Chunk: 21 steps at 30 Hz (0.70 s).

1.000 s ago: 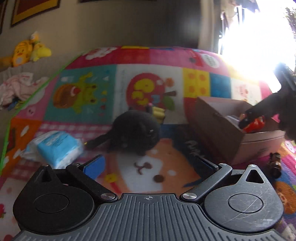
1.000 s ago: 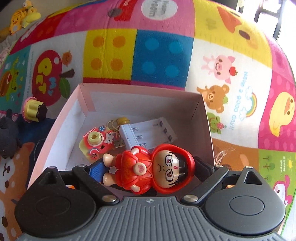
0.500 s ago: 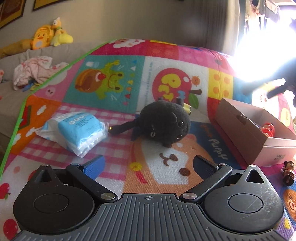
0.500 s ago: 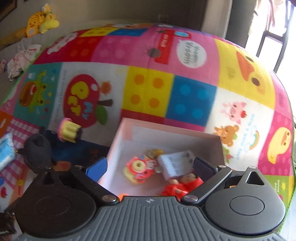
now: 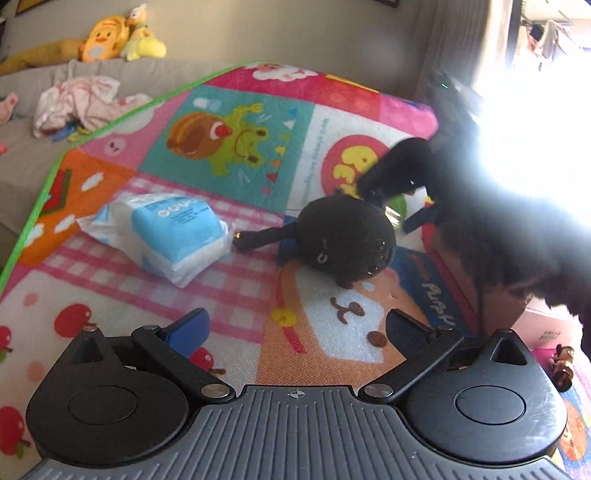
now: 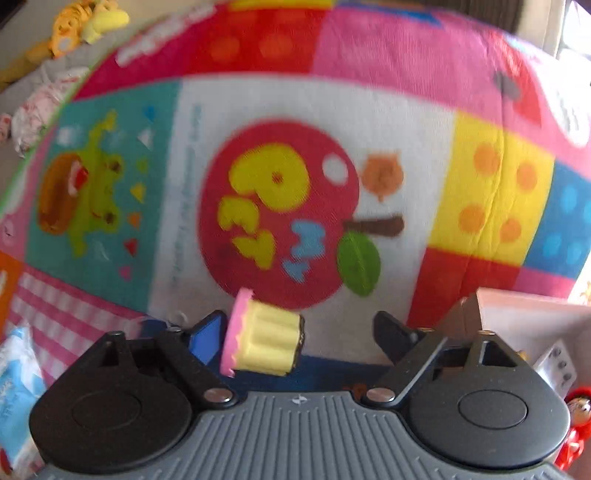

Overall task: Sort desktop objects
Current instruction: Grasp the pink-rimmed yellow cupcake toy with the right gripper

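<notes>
My left gripper [image 5: 297, 328] is open and empty, low over the mat, facing a black plush toy [image 5: 345, 240] and a blue-and-white tissue pack [image 5: 168, 234]. My right gripper [image 6: 299, 332] is open; a yellow and pink cupcake toy [image 6: 260, 334] lies on its side between the fingers, close to the left one, not gripped. In the left wrist view the right gripper [image 5: 397, 194] reaches down just behind the plush. The pink cardboard box [image 6: 524, 314] is at the right; the red-hooded doll [image 6: 574, 424] shows at the right edge.
A colourful play mat [image 5: 229, 147] covers the surface. A small brown figure [image 5: 561, 365] lies on the mat by the box's near corner [image 5: 546, 328]. Strong window glare hides the right side. A grey sofa with clothes [image 5: 81, 103] and plush toys [image 5: 118, 35] lies behind.
My right gripper let the red-hooded doll go into the box, then swung left and down to the cupcake toy. My left gripper moved left and closer to the plush and tissue pack.
</notes>
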Motion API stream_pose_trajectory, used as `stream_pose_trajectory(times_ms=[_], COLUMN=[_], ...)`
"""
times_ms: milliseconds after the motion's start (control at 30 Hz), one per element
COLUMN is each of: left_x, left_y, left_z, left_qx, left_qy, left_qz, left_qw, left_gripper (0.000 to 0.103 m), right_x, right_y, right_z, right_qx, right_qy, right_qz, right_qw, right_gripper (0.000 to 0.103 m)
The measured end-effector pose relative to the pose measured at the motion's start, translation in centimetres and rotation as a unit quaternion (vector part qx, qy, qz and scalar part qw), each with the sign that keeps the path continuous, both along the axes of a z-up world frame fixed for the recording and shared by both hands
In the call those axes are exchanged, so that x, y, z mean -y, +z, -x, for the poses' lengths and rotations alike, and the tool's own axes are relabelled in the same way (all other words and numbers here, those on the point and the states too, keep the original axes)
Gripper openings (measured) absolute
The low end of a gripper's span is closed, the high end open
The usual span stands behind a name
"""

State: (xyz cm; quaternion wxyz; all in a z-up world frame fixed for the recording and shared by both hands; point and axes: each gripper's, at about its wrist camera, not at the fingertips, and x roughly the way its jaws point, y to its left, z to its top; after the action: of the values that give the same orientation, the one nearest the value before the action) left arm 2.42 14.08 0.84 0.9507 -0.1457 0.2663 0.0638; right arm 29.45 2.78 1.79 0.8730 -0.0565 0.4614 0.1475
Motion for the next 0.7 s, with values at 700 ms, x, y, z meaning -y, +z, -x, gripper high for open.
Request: stream_pose_trajectory(times_ms=[700], left_x=[4.2], left_y=[0.5], left_z=[1.1], left_qx=[-0.017], left_qy=[-0.051], left_qz=[-0.006], left_qw=[0.9986], left_gripper=[0.103], right_x=[18.2], right_y=[2.2], right_z=[23.2], right_qx=[-0.065], right_qy=[0.130], right_qz=[-0.142], right_qw=[0.979], right_gripper=[0.042])
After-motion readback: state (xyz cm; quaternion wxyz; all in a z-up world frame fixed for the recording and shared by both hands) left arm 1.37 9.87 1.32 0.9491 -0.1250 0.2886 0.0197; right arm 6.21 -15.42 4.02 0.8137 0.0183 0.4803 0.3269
